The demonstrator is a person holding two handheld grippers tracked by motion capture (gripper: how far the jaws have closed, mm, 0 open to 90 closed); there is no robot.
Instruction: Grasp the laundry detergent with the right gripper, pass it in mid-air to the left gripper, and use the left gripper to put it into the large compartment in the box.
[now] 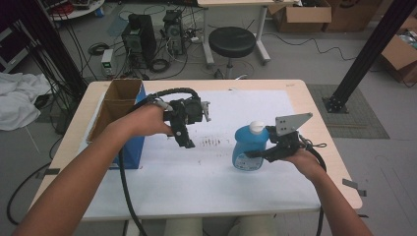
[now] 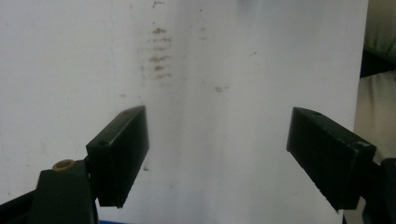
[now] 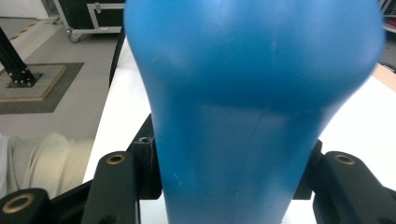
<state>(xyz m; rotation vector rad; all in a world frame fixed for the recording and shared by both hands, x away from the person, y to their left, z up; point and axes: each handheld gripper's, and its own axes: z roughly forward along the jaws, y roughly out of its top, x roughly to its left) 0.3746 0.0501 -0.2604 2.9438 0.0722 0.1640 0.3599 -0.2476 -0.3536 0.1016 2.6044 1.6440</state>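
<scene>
Now the right gripper (image 1: 258, 153) grips the blue bottle (image 1: 249, 147) from the side. Its two black jaws squeeze the bottle, one on each side. In the right gripper view, the bottle (image 3: 243, 116) sits very close and is big and blue, with the pads (image 3: 150, 168) tight against it. The bottle has a white cap (image 1: 256, 127) on top. It stands upright on the white sheet (image 1: 196, 182), toward the right side of the table (image 1: 74, 132). The pictures do not tell if its bottom touches the sheet or hangs just above it. A grey plate (image 1: 291, 123) sticks up on top of the right gripper, just beside the cap.

The left gripper (image 1: 187, 140) is over the middle of the sheet, well apart from the bottle. Its jaws point down and stand wide apart, with nothing between them. In the left gripper view, the gripper (image 2: 217, 144) looks down at the bare sheet (image 2: 224, 70), and some small brown marks (image 2: 158, 56) show on it. The same marks (image 1: 212, 142) lie on the sheet between the two grippers.

A brown box (image 1: 118, 105) with a blue side stands open at the left edge of the table, near the left hand (image 1: 147, 120). A black stool (image 1: 232, 42) stands on the floor past the far side of the table.
</scene>
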